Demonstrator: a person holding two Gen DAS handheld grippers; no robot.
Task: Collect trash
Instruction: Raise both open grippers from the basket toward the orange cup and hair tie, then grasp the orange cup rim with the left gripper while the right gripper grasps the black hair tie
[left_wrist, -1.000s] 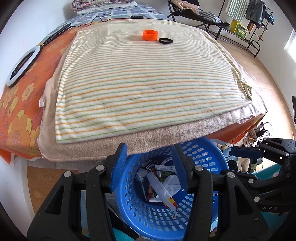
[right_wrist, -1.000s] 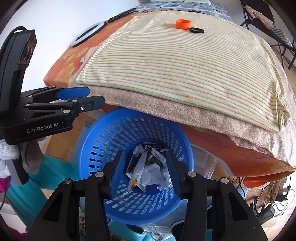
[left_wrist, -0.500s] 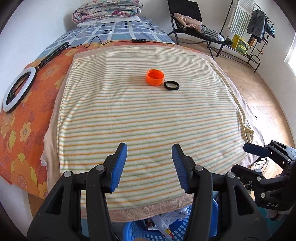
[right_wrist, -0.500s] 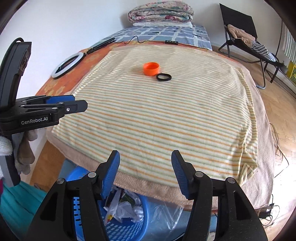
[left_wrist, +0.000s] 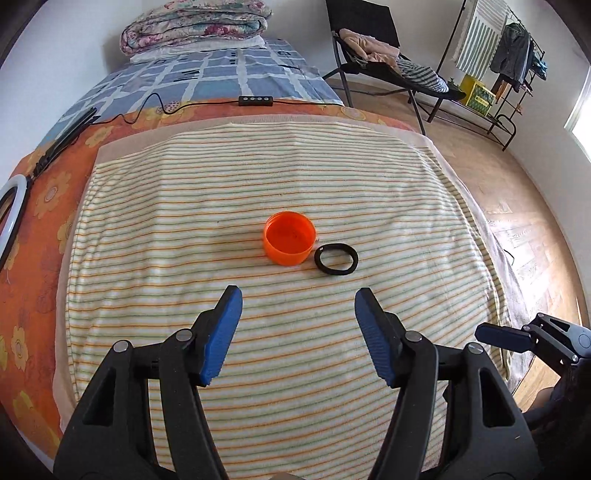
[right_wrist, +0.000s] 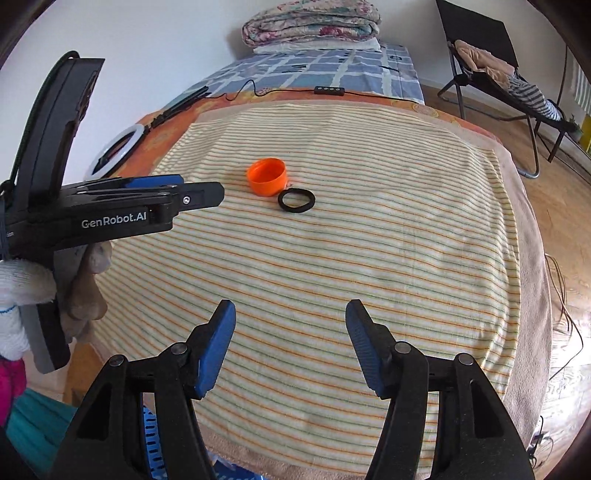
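Both tongs hang over the near part of the bed with their blue pads spread wide and nothing between them. The left gripper (left_wrist: 298, 334) sits above the striped towel (left_wrist: 258, 192), its fingers aimed at the middle of it; the right gripper (right_wrist: 290, 343) is lower and nearer the bed's front edge, also released, with the left one showing in profile at its left side.

Ahead of the left tongs, well apart from the pads, an orange cap (left_wrist: 290, 243) lies open side up on the towel, and a black ring (left_wrist: 336, 259) lies just beside it on the right, close enough that I cannot tell whether they touch. From the right tongs the same pair sits farther off, up and to the left of centre (right_wrist: 266, 181). All round them the towel is flat cloth.

The towel's near hem falls over a beige blanket (right_wrist: 524, 258) that shows past it on the right side and front. Below the front edge a sliver of the blue basket (right_wrist: 151, 443) peeks out under the right tongs.

Off to the left an orange flowered sheet (left_wrist: 40, 206) carries a white ring light (left_wrist: 9, 221) and a cable. Folded quilts (left_wrist: 195, 22) are stacked at the head. To the right is wooden floor (left_wrist: 524, 221), with a black folding chair (left_wrist: 373, 48) beyond.
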